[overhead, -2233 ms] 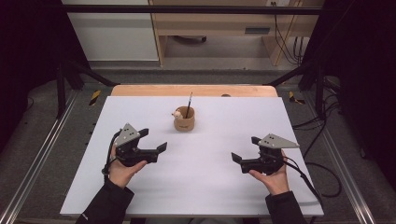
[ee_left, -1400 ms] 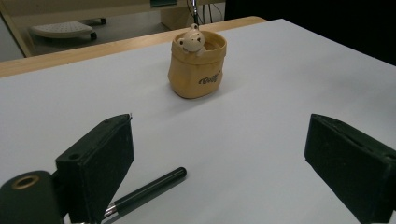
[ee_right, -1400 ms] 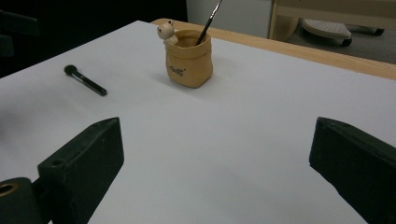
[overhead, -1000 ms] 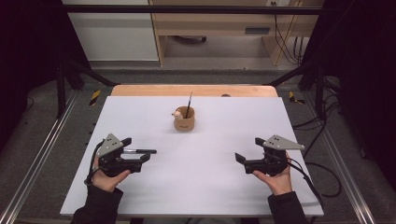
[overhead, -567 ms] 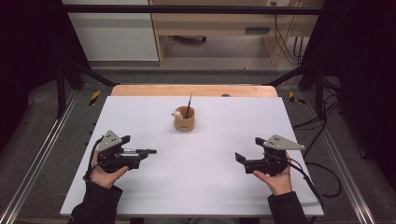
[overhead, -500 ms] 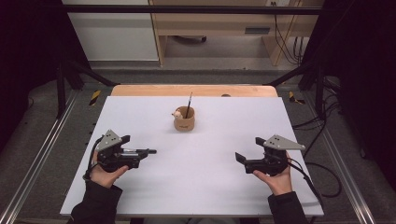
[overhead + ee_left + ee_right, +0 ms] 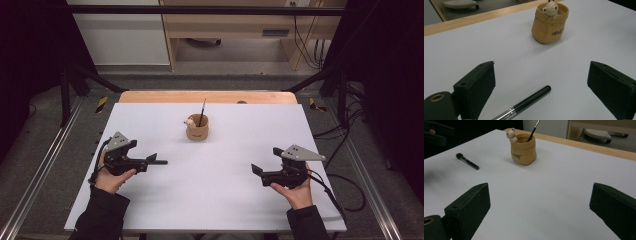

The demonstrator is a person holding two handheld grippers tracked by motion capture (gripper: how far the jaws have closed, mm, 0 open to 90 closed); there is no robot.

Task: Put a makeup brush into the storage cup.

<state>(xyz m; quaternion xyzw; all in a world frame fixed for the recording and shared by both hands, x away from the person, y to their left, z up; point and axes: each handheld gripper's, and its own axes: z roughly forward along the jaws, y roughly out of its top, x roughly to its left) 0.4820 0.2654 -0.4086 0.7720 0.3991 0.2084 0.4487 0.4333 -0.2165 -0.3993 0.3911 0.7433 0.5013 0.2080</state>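
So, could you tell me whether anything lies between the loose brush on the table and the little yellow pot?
Nothing visible does. The loose brush lies flat between the open jaws of the left gripper, and the white table is bare from there to the yellow pot, which already holds another brush.

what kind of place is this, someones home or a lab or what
Most likely a lab or recording rig, not a home: a plain white table inside a black metal frame, loose cables behind it, and one tan pouch-shaped holder staged at the centre.
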